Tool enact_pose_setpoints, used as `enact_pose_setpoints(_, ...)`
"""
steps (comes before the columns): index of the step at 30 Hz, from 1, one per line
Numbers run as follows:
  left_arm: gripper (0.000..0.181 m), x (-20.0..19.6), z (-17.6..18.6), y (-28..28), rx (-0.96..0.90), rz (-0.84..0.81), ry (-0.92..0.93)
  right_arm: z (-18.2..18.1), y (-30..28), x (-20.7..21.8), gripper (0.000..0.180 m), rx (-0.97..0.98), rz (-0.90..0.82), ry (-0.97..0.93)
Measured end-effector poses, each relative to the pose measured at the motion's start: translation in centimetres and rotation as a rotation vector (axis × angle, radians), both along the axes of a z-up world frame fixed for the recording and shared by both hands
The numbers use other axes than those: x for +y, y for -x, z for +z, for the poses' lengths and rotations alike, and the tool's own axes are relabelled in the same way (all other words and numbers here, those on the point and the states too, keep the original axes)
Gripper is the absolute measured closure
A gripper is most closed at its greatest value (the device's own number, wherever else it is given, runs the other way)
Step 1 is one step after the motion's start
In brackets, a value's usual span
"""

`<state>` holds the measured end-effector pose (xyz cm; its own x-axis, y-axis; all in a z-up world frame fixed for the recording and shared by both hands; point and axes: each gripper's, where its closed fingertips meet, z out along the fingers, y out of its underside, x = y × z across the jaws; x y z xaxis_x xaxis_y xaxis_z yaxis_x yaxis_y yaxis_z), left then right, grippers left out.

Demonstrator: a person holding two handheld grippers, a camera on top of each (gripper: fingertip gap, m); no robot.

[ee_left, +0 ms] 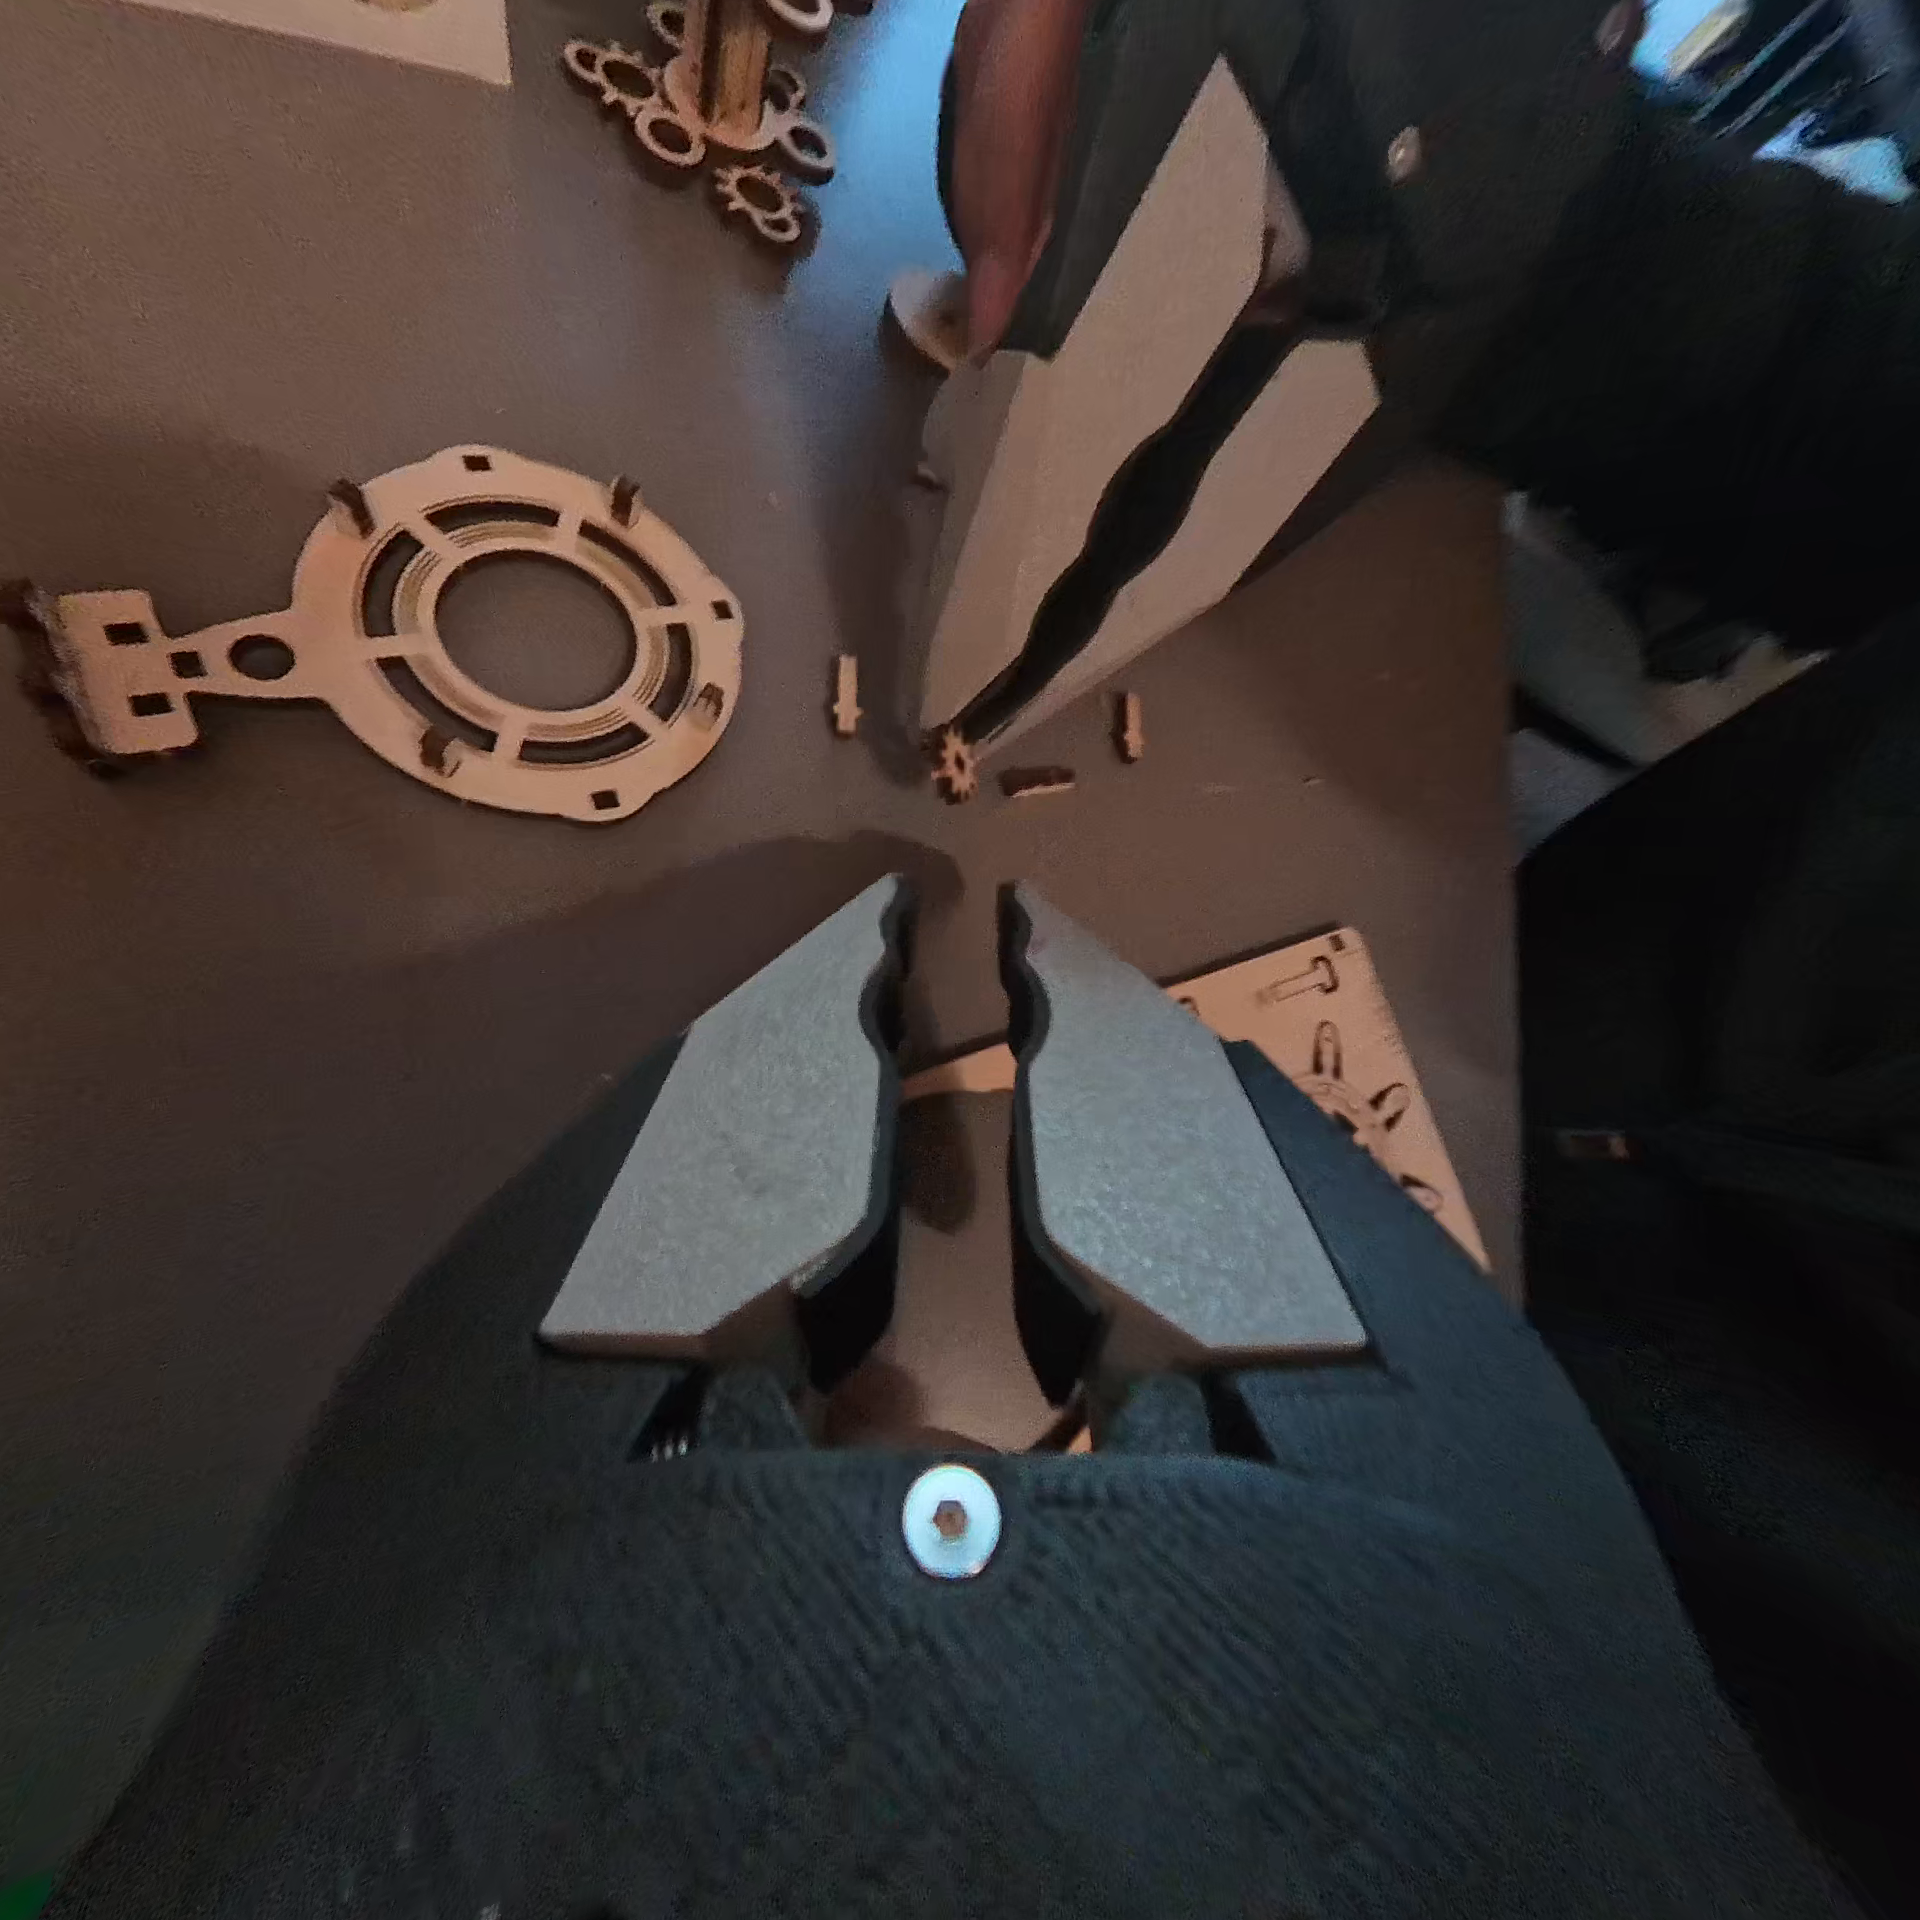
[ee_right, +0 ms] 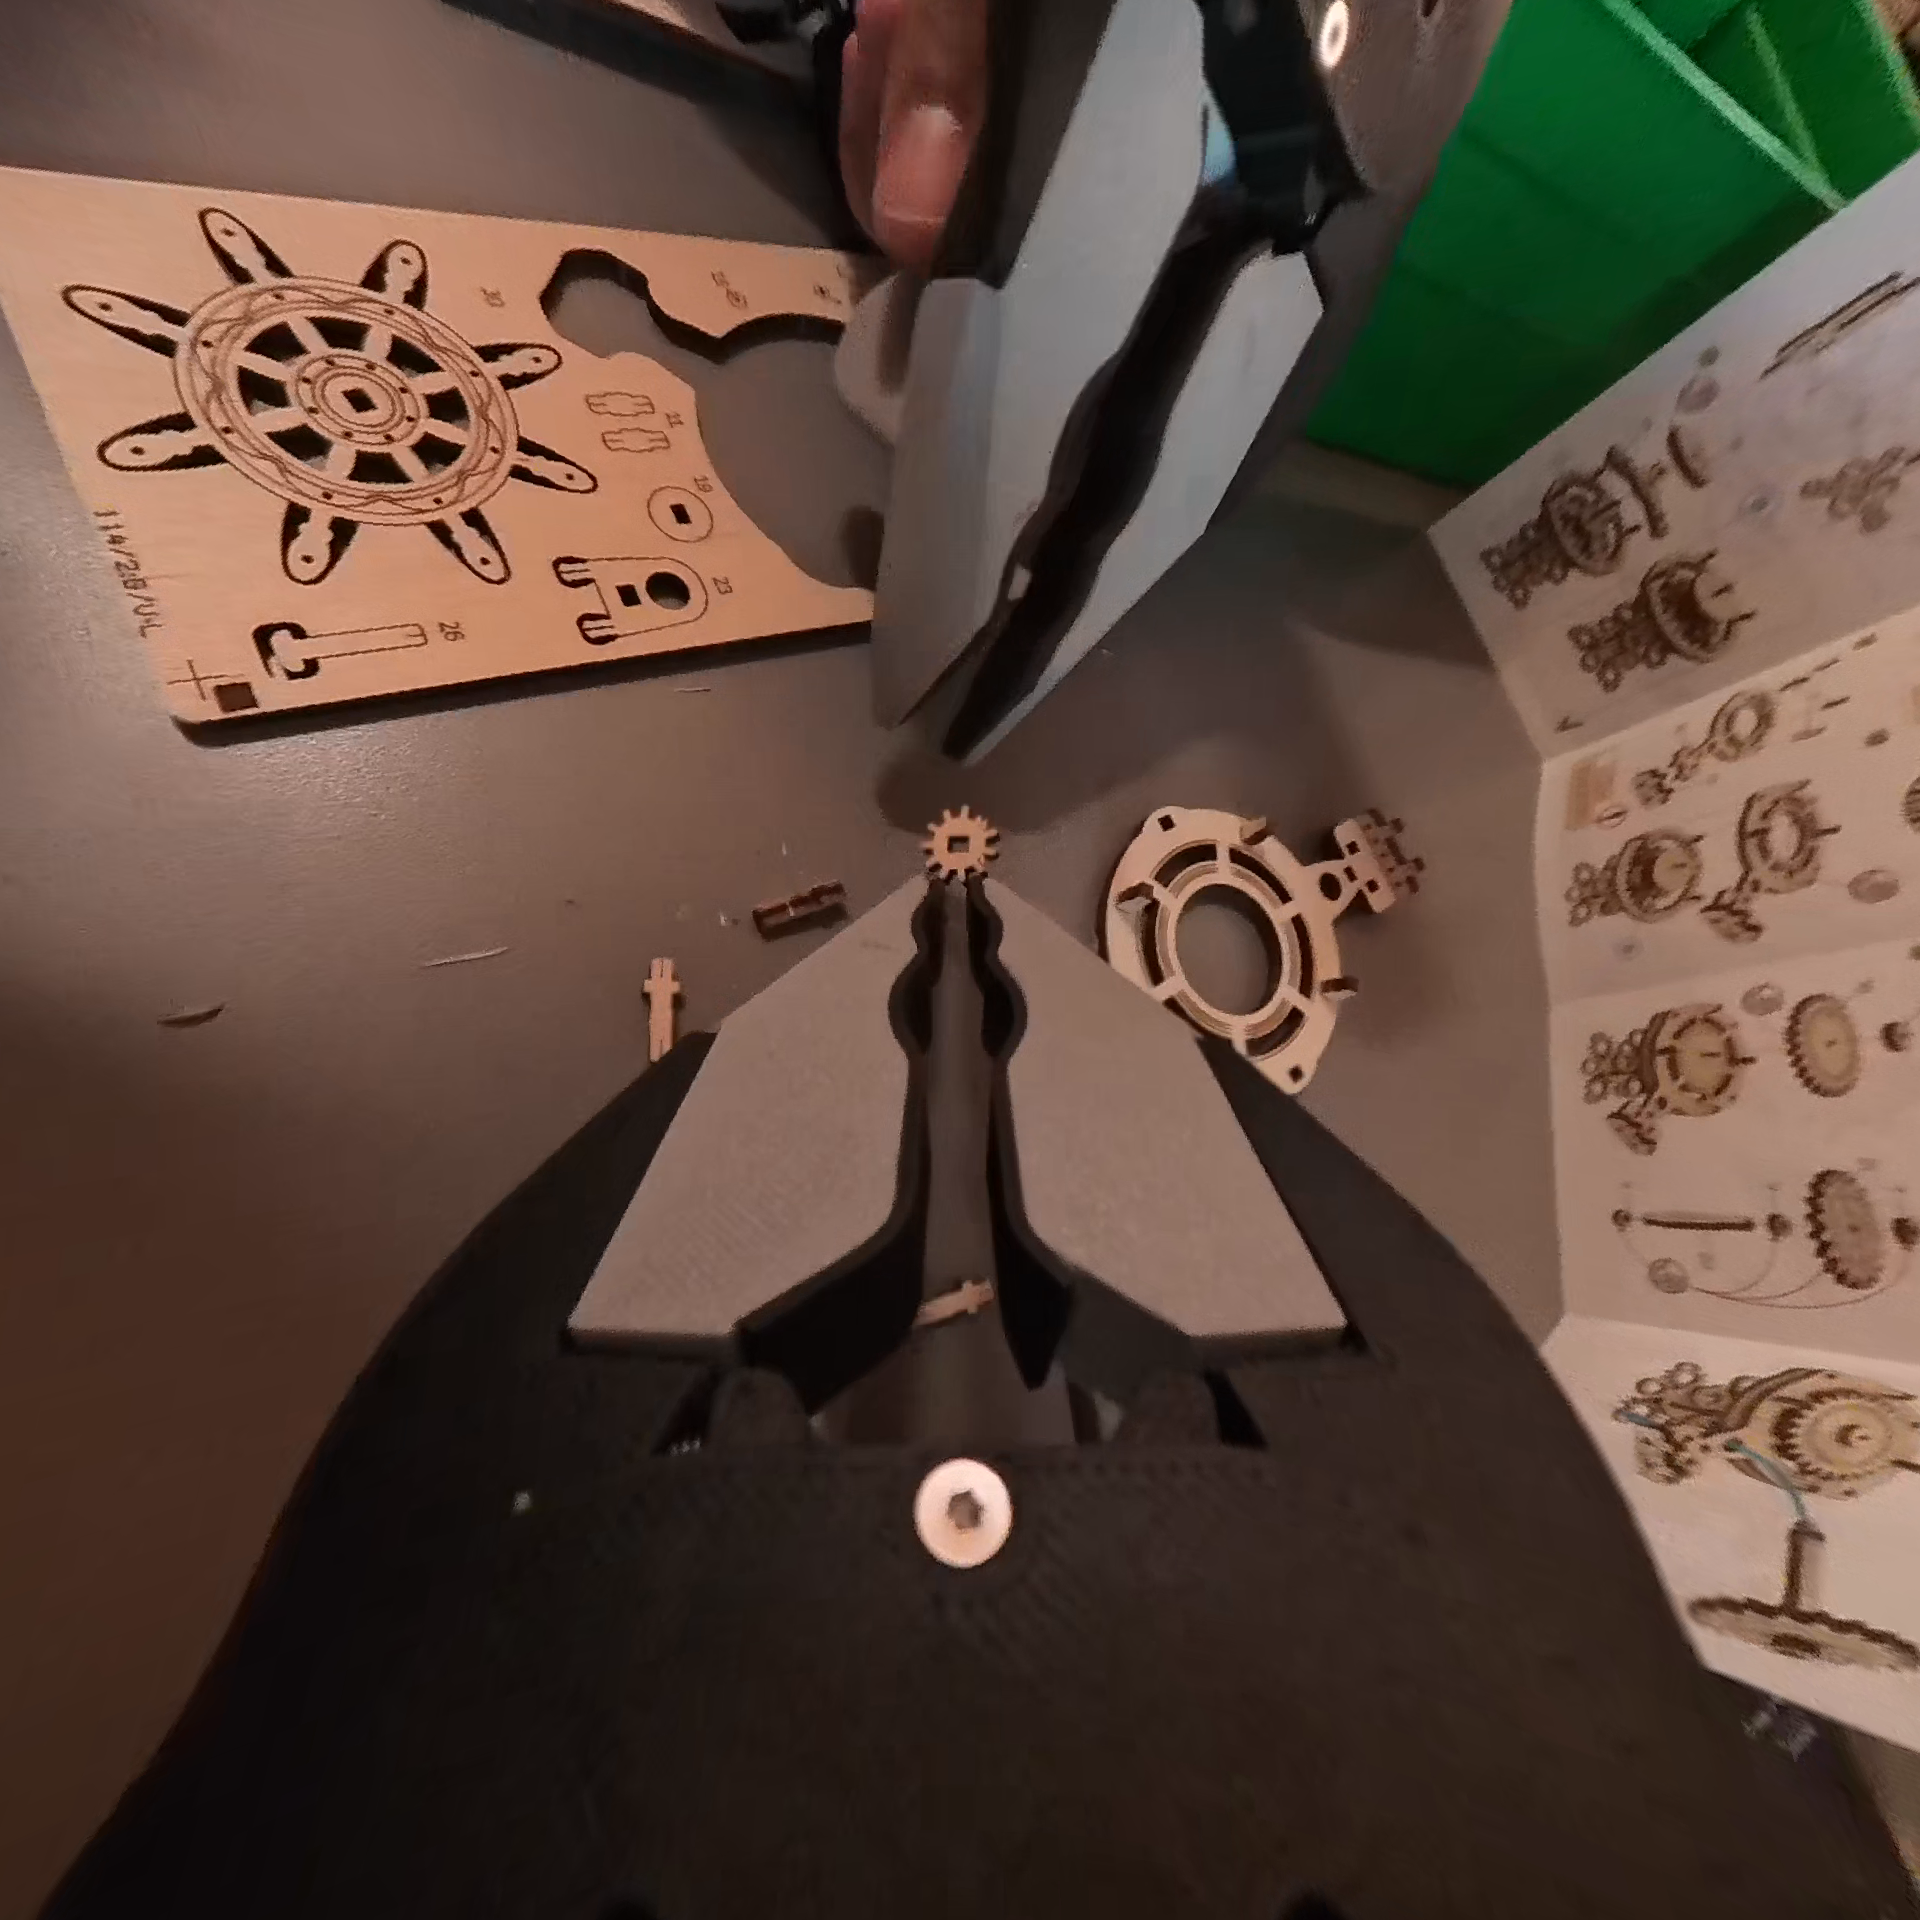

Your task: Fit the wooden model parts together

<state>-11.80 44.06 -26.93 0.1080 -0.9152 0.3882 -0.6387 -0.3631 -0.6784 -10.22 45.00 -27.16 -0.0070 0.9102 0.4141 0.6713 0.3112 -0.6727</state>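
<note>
My right gripper [ee_right: 954,881] is shut on a small wooden gear [ee_right: 961,840] with a square hole, pinched by its edge at the fingertips just above the grey table. In the left wrist view the right gripper [ee_left: 951,743] comes in from the upper right with the gear [ee_left: 954,767] at its tips. My left gripper [ee_left: 954,894] faces it a short way off, its jaws a narrow gap apart and empty; it also shows in the right wrist view [ee_right: 930,732]. A ring-shaped wooden frame with a handle [ee_left: 540,634] lies flat to the left, also in the right wrist view [ee_right: 1226,935].
Small wooden pins [ee_left: 847,698] [ee_left: 1127,724] [ee_left: 1037,781] lie around the gear. A built gear cluster [ee_left: 717,94] stands far back. A laser-cut wooden sheet [ee_right: 416,447], a folded instruction sheet [ee_right: 1714,935] and a green box [ee_right: 1558,260] border the area. Less than 4 cm separates the two grippers' tips.
</note>
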Motion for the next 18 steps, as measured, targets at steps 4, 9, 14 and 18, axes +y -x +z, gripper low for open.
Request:
enact_pose_setpoints(4, 0.168, 0.4, -0.3, 0.4, 0.035, 0.004, -0.061, -0.4, 0.8, 0.4, 0.179, -0.025, -0.032, 0.064)
enact_pose_setpoints(9, 0.166, 0.7, -0.6, 0.5, 0.054, 0.010, -0.103, -0.7, 1.5, 0.7, 0.179, -0.047, -0.041, 0.103)
enact_pose_setpoints(14, 0.168, 0.5, -0.6, 0.3, 0.052, 0.006, -0.107, -0.5, 1.1, 0.9, 0.172, -0.046, -0.051, 0.119)
enact_pose_setpoints(18, 0.168, 0.4, -0.7, 0.3, 0.052, -0.001, -0.102, -0.4, 0.6, 1.3, 0.166, -0.051, -0.073, 0.129)
